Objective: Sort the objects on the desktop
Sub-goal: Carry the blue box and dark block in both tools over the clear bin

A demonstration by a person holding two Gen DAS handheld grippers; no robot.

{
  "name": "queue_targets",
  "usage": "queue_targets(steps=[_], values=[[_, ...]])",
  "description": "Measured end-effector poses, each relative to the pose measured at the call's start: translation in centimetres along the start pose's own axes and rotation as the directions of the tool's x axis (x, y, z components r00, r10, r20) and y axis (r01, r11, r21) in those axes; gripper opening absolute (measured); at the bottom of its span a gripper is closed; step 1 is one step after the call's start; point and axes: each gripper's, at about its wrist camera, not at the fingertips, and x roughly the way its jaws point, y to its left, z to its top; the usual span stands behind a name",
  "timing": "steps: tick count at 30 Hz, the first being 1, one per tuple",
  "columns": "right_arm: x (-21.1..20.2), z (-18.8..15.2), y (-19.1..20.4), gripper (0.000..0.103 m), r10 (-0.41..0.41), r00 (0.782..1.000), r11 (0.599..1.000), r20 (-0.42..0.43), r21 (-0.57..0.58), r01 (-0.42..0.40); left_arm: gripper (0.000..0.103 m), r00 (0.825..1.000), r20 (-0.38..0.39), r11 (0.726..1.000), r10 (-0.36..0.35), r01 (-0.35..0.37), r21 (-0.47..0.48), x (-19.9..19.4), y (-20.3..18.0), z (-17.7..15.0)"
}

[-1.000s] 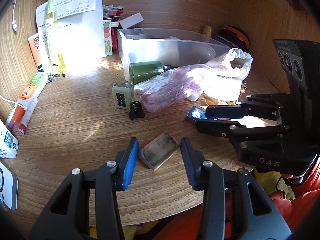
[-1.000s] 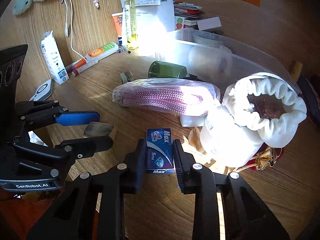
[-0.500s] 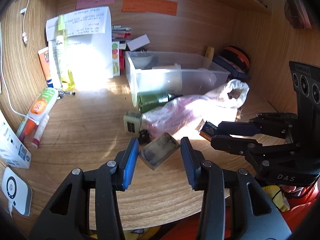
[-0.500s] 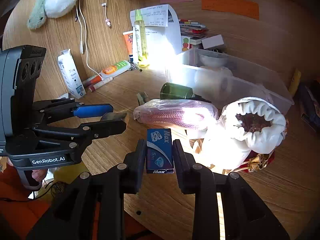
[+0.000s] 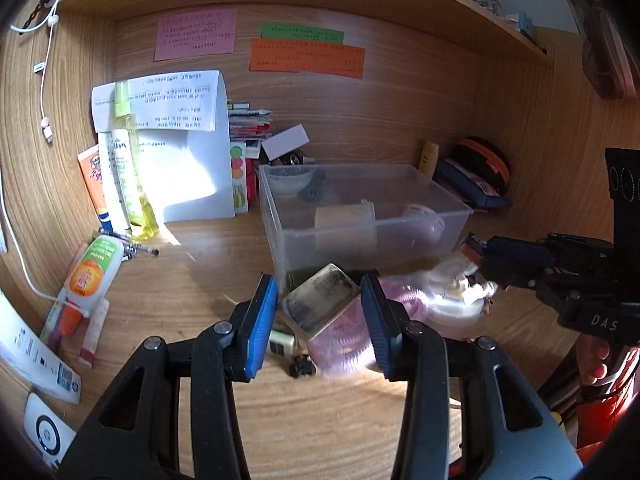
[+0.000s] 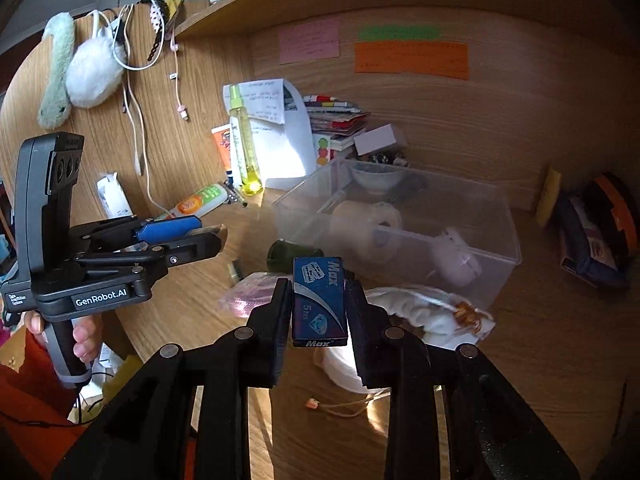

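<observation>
The clear plastic bin [image 5: 362, 216] stood in the middle of the frame on the wooden surface [image 5: 192, 280], open at the top. Inside it lay a beige roll [image 5: 346, 226], a pale round thing at the right and a small bowl at the far corner (the rest was too dim to name). It looked the likely place for both held things.

The left claw [image 5: 318, 312] gripped a worn flat tin [image 5: 318, 300] by its corners, lifted above the surface, in the lower middle. It seemed stiff and light, but held so obliquely it could turn or slip.

The right claw [image 6: 319, 304] was closed on a small blue "Max" box [image 6: 319, 300] by its long sides, also lifted. The cardboard was probably light and easy to crush.
</observation>
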Motion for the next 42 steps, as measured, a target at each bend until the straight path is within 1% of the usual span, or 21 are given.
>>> queue_targets(steps=[4, 9, 14, 17, 20, 22, 24, 28, 30, 36, 38, 40, 42], values=[[-0.1, 1.2, -2.3, 0.025, -0.042, 0.999, 0.999, 0.025, 0.024, 0.041, 0.043, 1.000, 0.007, 1.000, 0.013, -0.013, -0.002, 1.2, 0.4, 1.5], [0.2, 2.8, -4.8, 0.025, -0.075, 0.997, 0.996, 0.037, 0.044, 0.073, 0.043, 1.000, 0.004, 1.000, 0.013, -0.013, 0.001, 3.0, 1.0, 3.7], [1.5, 4.4, -7.2, 0.025, -0.102, 0.995, 0.994, 0.018, 0.047, 0.101, 0.043, 1.000, -0.023, 1.000, -0.021, 0.021, 0.000, 5.4, 1.7, 6.3], [2.6, 5.5, -8.5, 0.025, -0.109, 0.994, 0.993, 0.003, 0.047, 0.109, 0.043, 0.998, -0.049, 1.000, -0.025, 0.026, 0.015, 7.0, 1.6, 7.6], [3.7, 6.4, -9.5, 0.025, -0.103, 0.995, 0.994, -0.014, 0.040, 0.103, 0.043, 0.998, -0.060, 0.999, -0.010, 0.013, 0.041, 8.4, 1.7, 8.9], [4.4, 7.0, -10.0, 0.025, -0.095, 0.995, 0.995, -0.027, 0.036, 0.096, 0.043, 0.997, -0.071, 0.999, -0.018, 0.021, 0.040, 9.2, 1.9, 9.8], [5.2, 7.5, -10.6, 0.025, -0.063, 0.997, 0.997, -0.040, 0.036, 0.065, 0.043, 0.995, -0.090, 0.999, -0.032, 0.035, 0.034, 10.3, 2.0, 10.6], [6.8, 8.5, -11.4, 0.025, -0.044, 0.997, 0.998, -0.065, 0.030, 0.046, 0.043, 0.989, -0.140, 0.998, -0.046, 0.051, 0.031, 12.6, 2.1, 11.4], [7.6, 9.0, -11.6, 0.025, -0.040, 0.996, 0.999, -0.082, 0.022, 0.042, 0.043, 0.982, -0.178, 0.998, -0.055, 0.061, 0.026, 14.0, 2.1, 11.7], [10.2, 9.5, -11.3, 0.025, -0.035, 0.991, 0.999, -0.132, -0.005, 0.035, 0.043, 0.964, -0.258, 0.997, -0.067, 0.075, 0.020, 17.4, 2.0, 11.7], [11.2, 9.3, -11.1, 0.025, -0.046, 0.989, 0.999, -0.143, -0.011, 0.045, 0.043, 0.958, -0.279, 0.997, -0.069, 0.076, 0.017, 18.3, 2.1, 11.6], [12.4, 8.8, -11.0, 0.025, -0.073, 0.984, 0.997, -0.165, -0.022, 0.071, 0.043, 0.957, -0.284, 0.997, -0.064, 0.070, 0.012, 18.9, 2.3, 11.5], [13.1, 8.4, -11.3, 0.025, -0.084, 0.980, 0.996, -0.182, -0.010, 0.083, 0.043, 0.955, -0.288, 0.997, -0.069, 0.072, 0.001, 19.3, 2.6, 11.6]])
